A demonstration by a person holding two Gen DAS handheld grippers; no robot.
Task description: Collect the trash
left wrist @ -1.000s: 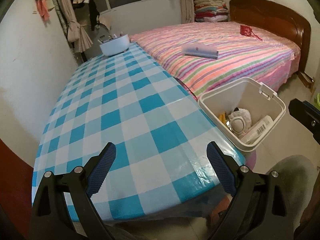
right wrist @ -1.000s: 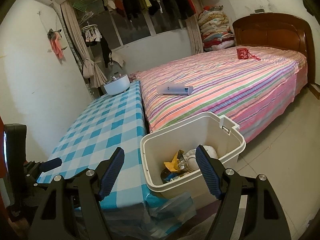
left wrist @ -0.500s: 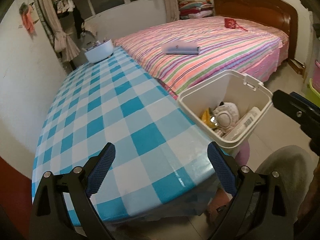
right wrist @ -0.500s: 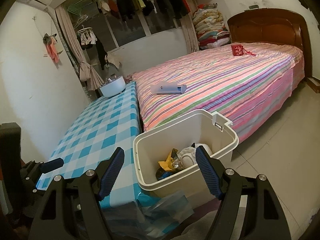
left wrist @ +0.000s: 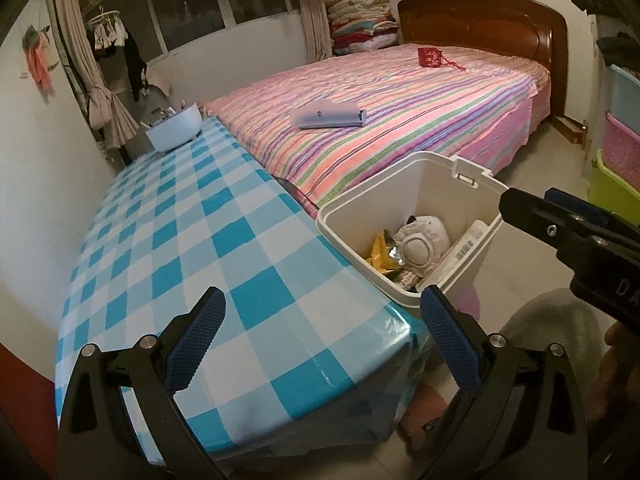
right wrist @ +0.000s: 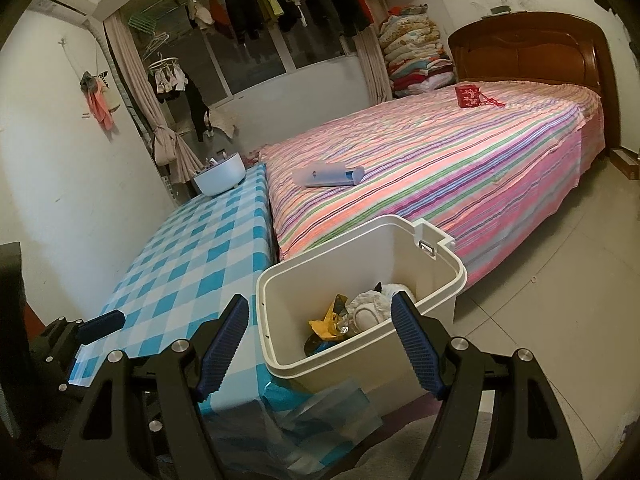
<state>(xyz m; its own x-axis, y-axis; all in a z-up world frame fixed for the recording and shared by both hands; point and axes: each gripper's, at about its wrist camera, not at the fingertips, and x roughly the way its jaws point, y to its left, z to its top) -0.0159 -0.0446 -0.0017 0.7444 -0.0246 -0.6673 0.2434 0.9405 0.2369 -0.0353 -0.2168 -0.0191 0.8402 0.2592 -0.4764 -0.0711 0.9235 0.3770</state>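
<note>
Left gripper point(left wrist: 322, 338): jaws spread wide, nothing between them, held over the near end of the tabletop point(left wrist: 168, 232) with its blue-and-white checked cloth. Right gripper point(right wrist: 320, 342): also spread wide, empty, pointing at the bin.

Trash bin point(right wrist: 360, 364): cream plastic, open top, sits just beside the tabletop's near right corner, between tabletop and bed. A latch shows on its far rim. The trash is inside: a yellow wrapper point(left wrist: 380, 254), a crumpled white mask-like item point(left wrist: 420, 246) next to it, a white packet with a barcode point(left wrist: 466, 244) leaning on the right inner wall. Darker scraps underneath, can't tell what they are.

Tabletop surface: bare checks apart from a pale blue bowl point(left wrist: 174, 128) at the far end holding small items, too small to identify.

Bed point(right wrist: 440, 160): striped pink cover, runs along the tabletop's right side. On it a pale rolled sheet point(right wrist: 328, 174) mid-bed and a small red pouch point(right wrist: 468, 96) near the wooden headboard.

From the left wrist view, the right gripper's tip shows at the right edge, just beside the bin's right wall.
</note>
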